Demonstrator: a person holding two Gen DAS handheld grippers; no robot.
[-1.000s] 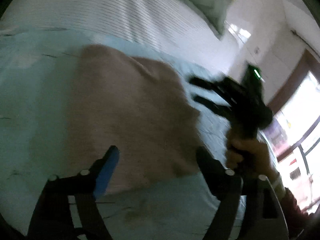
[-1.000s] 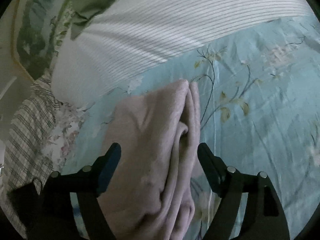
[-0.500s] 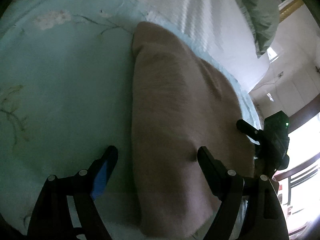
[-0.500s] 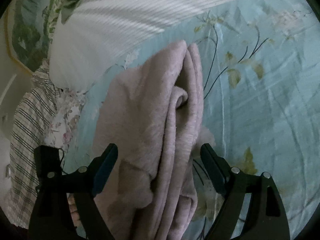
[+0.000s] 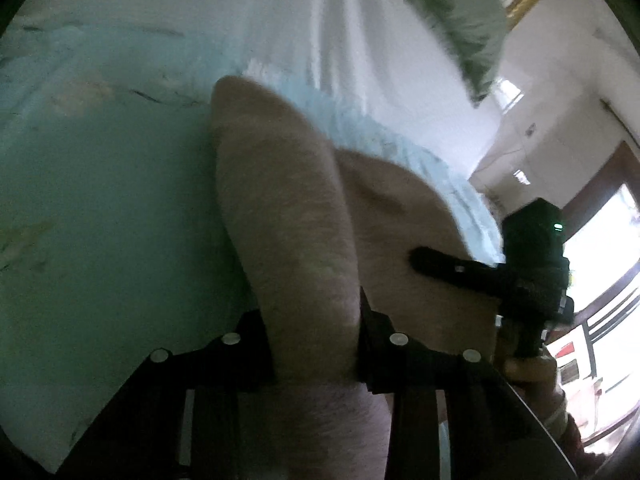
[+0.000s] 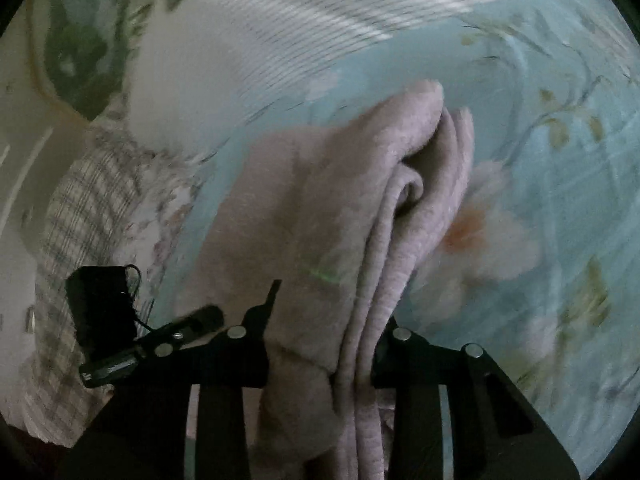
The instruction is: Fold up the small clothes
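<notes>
Jaws on both sides are clamped on the pink fleece garment: your left gripper pinches a raised ridge of it, your right gripper bites the stacked folded edges, and the rest lies on the floral blue bedsheet. Risk from here is that the thick layers slip out of the right pinch if you pull the two ends apart unevenly, which would splay the fold. Farther off, the white striped pillow sits close enough to snag a wide swing.
</notes>
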